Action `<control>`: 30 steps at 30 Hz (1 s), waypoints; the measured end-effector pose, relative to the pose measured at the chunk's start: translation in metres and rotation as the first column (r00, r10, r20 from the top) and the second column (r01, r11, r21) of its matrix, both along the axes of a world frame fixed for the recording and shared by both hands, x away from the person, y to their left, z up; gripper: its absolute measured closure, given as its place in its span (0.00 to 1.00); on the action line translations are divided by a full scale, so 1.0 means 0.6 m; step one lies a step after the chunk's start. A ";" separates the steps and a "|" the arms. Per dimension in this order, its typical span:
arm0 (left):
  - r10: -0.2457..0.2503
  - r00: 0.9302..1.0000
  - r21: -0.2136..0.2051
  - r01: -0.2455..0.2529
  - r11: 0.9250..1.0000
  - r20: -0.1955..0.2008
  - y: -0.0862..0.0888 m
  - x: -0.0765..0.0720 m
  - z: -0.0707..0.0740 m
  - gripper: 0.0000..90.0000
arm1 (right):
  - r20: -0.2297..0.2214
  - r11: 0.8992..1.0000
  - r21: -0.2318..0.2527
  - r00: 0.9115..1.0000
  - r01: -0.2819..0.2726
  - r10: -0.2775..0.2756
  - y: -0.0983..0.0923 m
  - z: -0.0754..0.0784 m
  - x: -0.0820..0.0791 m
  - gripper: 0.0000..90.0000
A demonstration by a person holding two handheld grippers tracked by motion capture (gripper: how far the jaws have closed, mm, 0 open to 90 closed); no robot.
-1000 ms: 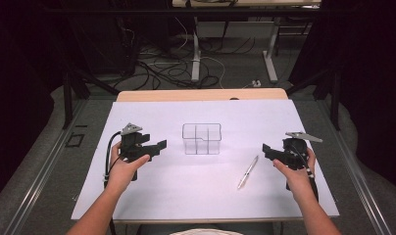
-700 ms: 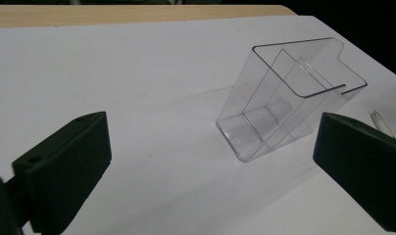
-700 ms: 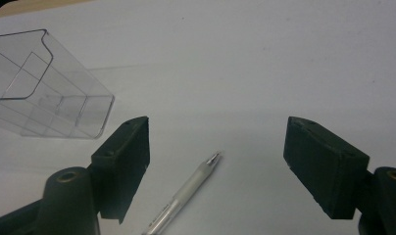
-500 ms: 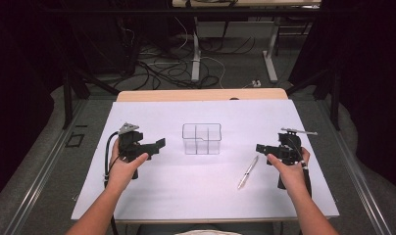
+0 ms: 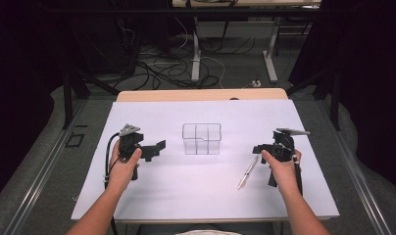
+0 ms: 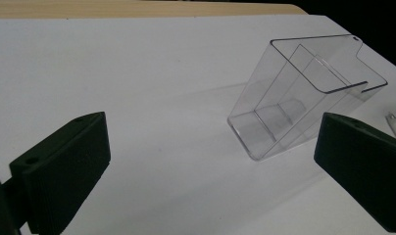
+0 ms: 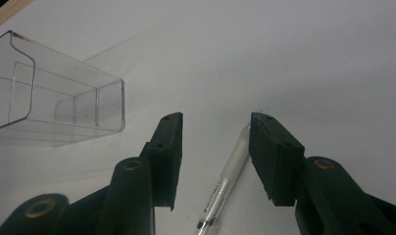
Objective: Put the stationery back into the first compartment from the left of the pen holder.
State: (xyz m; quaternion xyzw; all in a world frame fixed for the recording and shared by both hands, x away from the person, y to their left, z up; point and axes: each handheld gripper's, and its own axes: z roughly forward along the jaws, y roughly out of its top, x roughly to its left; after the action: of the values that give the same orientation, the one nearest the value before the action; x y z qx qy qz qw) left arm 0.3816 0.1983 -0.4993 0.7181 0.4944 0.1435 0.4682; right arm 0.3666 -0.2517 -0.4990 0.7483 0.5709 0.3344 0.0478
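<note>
Nearest, at bottom of high view: two forearms entering, one gripper in each hand.

Right gripper (image 5: 259, 148) low over white tabletop (image 5: 152, 205), jaws aimed toward the pen (image 5: 247, 172). Jaws have just been closing, not yet pressed on anything. In right gripper view, pen (image 7: 224, 180) lying flat on tabletop between the two jaws, slightly nearer the right-hand one, clear gap visible on the left side; contact on the right side hard to judge. Pen's far tip about level with jaw tips, rest of barrel running back toward the camera. No lift: pen resting full length on the sheet.

Left gripper (image 5: 159, 146) held off the tabletop at left, jaws spread wide, nothing between them. In left gripper view, bare white surface between jaws, clear organizer (image 6: 304, 93) off toward the right jaw, well apart from it.

Farther out, mid-tabletop: clear organizer (image 5: 201, 138) upright, divided into compartments, all looking empty. Pen well to its right, apart from it.

Progress, as judged: early. Approach to pen done, jaws straddling it. Left to do: finish the pinch, lift, carry left to organizer, drop in a compartment, most likely.

Beyond tabletop: wooden edge (image 5: 201, 94), then floor with cables (image 5: 157, 68) and desk legs, dim.
</note>
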 end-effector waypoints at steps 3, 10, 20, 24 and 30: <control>-0.010 1.000 0.007 0.010 1.000 -0.003 0.001 0.000 0.000 0.00 | -0.035 1.000 0.022 0.999 0.008 -0.007 0.001 -0.004 0.001 0.66; -0.007 1.000 0.007 0.007 1.000 -0.006 -0.003 0.000 -0.003 0.00 | -0.076 0.999 0.031 0.997 0.013 -0.011 0.007 -0.018 0.002 0.70; -0.005 1.000 0.016 0.005 1.000 -0.002 -0.005 0.000 -0.004 0.00 | -0.124 0.999 0.030 0.992 0.038 -0.034 0.004 -0.025 0.003 0.76; -0.006 1.000 0.020 0.006 1.000 -0.005 -0.004 -0.003 -0.004 0.00 | -0.136 0.996 0.070 0.990 0.054 -0.044 -0.005 -0.028 0.002 0.78; -0.010 1.000 0.018 0.010 1.000 -0.008 -0.005 -0.004 -0.003 0.00 | -0.148 0.987 0.107 0.984 0.117 -0.100 -0.013 -0.042 0.004 0.79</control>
State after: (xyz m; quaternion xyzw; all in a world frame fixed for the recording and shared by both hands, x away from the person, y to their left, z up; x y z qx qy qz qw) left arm 0.3794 0.1955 -0.5009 0.7253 0.4913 0.1426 0.4607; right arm 0.3691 -0.2594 -0.5243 0.8017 0.5111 0.3095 -0.0180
